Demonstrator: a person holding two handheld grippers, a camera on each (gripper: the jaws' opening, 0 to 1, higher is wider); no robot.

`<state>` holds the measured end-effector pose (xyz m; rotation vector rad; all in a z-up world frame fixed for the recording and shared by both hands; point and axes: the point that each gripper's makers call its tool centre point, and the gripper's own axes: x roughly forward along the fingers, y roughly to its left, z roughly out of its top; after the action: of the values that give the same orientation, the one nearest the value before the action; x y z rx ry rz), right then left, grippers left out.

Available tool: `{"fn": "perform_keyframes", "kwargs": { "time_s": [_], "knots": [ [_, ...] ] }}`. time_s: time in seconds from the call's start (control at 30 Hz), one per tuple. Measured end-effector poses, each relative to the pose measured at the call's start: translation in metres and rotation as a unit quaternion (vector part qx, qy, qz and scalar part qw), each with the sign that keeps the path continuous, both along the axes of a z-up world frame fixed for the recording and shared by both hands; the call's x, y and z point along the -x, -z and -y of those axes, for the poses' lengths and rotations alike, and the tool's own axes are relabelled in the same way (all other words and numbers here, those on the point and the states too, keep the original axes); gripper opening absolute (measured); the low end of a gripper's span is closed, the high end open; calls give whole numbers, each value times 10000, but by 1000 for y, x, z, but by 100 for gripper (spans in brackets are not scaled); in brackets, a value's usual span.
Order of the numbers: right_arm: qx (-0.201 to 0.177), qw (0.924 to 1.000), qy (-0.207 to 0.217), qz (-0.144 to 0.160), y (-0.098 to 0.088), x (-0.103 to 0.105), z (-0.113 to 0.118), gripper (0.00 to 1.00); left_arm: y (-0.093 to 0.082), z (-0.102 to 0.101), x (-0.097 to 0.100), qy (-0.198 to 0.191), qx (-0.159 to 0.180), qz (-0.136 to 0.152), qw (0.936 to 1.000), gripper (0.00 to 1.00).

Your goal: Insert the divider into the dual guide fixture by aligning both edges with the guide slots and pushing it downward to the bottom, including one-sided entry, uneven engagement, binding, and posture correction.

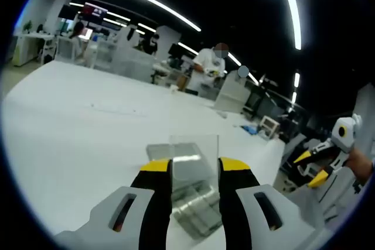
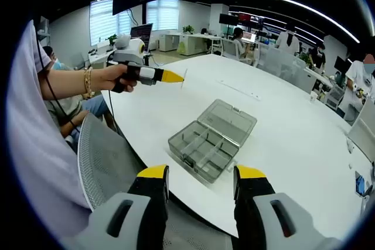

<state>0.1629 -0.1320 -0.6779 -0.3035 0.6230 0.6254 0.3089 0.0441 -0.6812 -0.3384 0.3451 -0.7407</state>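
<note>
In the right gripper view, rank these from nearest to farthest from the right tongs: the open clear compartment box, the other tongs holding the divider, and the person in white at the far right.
1. Compartment box: just ahead of the right tongs, lid open on the white table.
2. Left tongs: upper left, hand-held, gripping the clear divider.
3. Person in white: far right, beyond the table.

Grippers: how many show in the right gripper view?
2: the right gripper at the bottom, open above the clear box; the left gripper at upper left, holding a clear divider.
</note>
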Motion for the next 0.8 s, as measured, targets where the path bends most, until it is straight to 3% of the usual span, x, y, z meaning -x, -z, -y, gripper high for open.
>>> {"fn": "perform_keyframes", "kwargs": {
  "time_s": [0.3, 0.8],
  "knots": [
    [-3, 9997, 200, 134, -8, -10, 1, 35, -14, 18, 5, 398, -334, 586, 9969, 28],
    [-78, 9988, 436, 190, -23, -20, 1, 26, -14, 50, 28, 1022, -804, 1033, 9861, 28]
  ]
}}
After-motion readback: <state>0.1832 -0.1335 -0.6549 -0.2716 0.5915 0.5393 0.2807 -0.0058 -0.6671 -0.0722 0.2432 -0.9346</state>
